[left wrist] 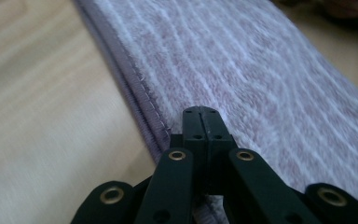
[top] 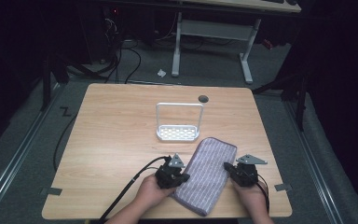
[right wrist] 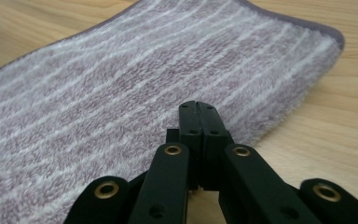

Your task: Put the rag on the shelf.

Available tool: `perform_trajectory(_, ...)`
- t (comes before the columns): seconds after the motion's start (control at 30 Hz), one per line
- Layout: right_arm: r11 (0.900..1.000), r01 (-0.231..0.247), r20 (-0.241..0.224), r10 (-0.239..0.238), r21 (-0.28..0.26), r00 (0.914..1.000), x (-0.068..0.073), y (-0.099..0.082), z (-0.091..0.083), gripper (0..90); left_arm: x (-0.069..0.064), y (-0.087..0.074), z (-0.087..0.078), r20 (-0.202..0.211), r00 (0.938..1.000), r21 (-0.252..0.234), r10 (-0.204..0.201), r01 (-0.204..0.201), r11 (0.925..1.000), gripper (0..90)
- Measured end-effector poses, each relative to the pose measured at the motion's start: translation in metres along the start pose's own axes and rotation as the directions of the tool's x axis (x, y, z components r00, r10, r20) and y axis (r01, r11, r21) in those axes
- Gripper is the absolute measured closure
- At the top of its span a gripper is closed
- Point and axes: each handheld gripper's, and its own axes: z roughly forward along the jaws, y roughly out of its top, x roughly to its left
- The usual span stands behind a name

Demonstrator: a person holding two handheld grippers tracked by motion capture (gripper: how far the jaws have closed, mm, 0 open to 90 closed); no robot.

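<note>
A purple towel with thin white stripes (top: 207, 175) lies folded on the wooden table (top: 112, 140), near its front edge. My left gripper (top: 182, 177) sits at the towel's left hemmed edge. In the left gripper view its jaws (left wrist: 200, 112) are pressed together just over the towel (left wrist: 242, 70), with no cloth showing between them. My right gripper (top: 227, 166) is at the towel's right side. In the right gripper view it (right wrist: 198, 106) is shut too, above the folded edge of the towel (right wrist: 121, 84). A hand holds each gripper.
A small white rack with a tall wire handle (top: 178, 133) stands just beyond the towel, mid-table. A round cable hole (top: 203, 98) sits near the far edge. A cable trails from the left gripper off the front-left. Another desk's legs stand behind.
</note>
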Motion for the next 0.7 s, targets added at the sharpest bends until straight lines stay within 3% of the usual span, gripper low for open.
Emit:
perform_trajectory(0.1, 0.9985, 0.053, -0.056, -0.052, 0.017, 0.9971, 0.02, 0.001, 0.001, 90.0, -0.015, -0.022, -0.015, 0.038, 0.9993, -0.006, 0.003, -0.003, 1.0, 89.9)
perform_trajectory(0.13, 0.9977, 0.065, -0.075, -0.063, 0.02, 0.9952, 0.027, 0.001, 0.003, 90.0, -0.022, -0.034, -0.025, 0.068, 0.9977, 0.001, -0.008, 0.008, 1.0, 89.8)
perform_trajectory(0.2, 0.9964, 0.081, -0.091, -0.078, 0.026, 0.9927, 0.034, 0.002, 0.004, 90.0, -0.026, -0.039, -0.03, 0.071, 0.9975, 0.002, -0.002, 0.002, 1.0, 89.8)
perform_trajectory(0.23, 0.9917, 0.127, -0.132, -0.122, 0.024, 0.9837, 0.05, 0.005, 0.009, 90.0, -0.028, -0.045, -0.037, 0.07, 0.9976, -0.014, 0.002, -0.001, 0.9999, 85.8)
perform_trajectory(0.27, 0.99, 0.139, -0.142, -0.134, 0.026, 0.9808, 0.055, 0.006, 0.011, 90.0, -0.028, -0.048, -0.041, 0.064, 0.998, -0.03, 0.0, 0.002, 0.9996, 84.4)
perform_trajectory(0.3, 0.9889, 0.146, -0.16, -0.14, 0.027, 0.9771, 0.062, 0.008, 0.013, 90.0, -0.023, -0.048, -0.047, 0.009, 0.9999, -0.072, -0.006, 0.007, 0.9974, 83.1)
perform_trajectory(0.33, 0.9884, 0.15, -0.185, -0.142, 0.026, 0.9724, 0.067, 0.01, 0.017, 90.0, -0.023, -0.048, -0.047, 0.009, 0.9999, -0.072, -0.006, 0.007, 0.9974, 81.9)
perform_trajectory(0.4, 0.9872, 0.157, -0.22, -0.147, 0.028, 0.9645, 0.078, 0.013, 0.022, 90.0, -0.01, -0.042, -0.049, -0.013, 0.9989, -0.114, -0.045, 0.044, 0.9925, 78.9)
perform_trajectory(0.43, 0.9848, 0.171, -0.231, -0.16, 0.029, 0.9598, 0.083, 0.015, 0.024, 89.5, -0.004, -0.037, -0.047, -0.044, 0.9975, -0.127, -0.054, 0.048, 0.9907, 79.4)
perform_trajectory(0.47, 0.9848, 0.171, -0.231, -0.16, 0.029, 0.9598, 0.083, 0.015, 0.024, 89.5, 0.003, -0.033, -0.044, -0.089, 0.9945, -0.126, -0.055, 0.044, 0.991, 79.4)
perform_trajectory(0.53, 0.9825, 0.186, -0.209, -0.181, 0.005, 0.9609, 0.09, 0.024, 0.023, 87.9, 0.019, -0.025, -0.033, -0.185, 0.9816, -0.074, -0.048, 0.035, 0.9966, 80.9)
perform_trajectory(0.6, 0.9812, 0.193, -0.189, -0.19, -0.002, 0.9634, 0.09, 0.026, 0.023, 87.1, 0.022, -0.025, -0.032, -0.185, 0.9813, -0.066, -0.055, 0.044, 0.9968, 80.9)
perform_trajectory(0.67, 0.9849, 0.172, -0.168, -0.166, 0.021, 0.9717, 0.087, 0.028, 0.028, 86.8, 0.023, -0.026, -0.033, -0.183, 0.9821, -0.063, -0.045, 0.034, 0.9974, 80.9)
perform_trajectory(0.7, 0.9833, 0.18, -0.169, -0.172, 0.029, 0.9704, 0.086, 0.027, 0.031, 86.9, 0.022, -0.028, -0.034, -0.188, 0.9816, -0.057, -0.036, 0.025, 0.998, 80.9)
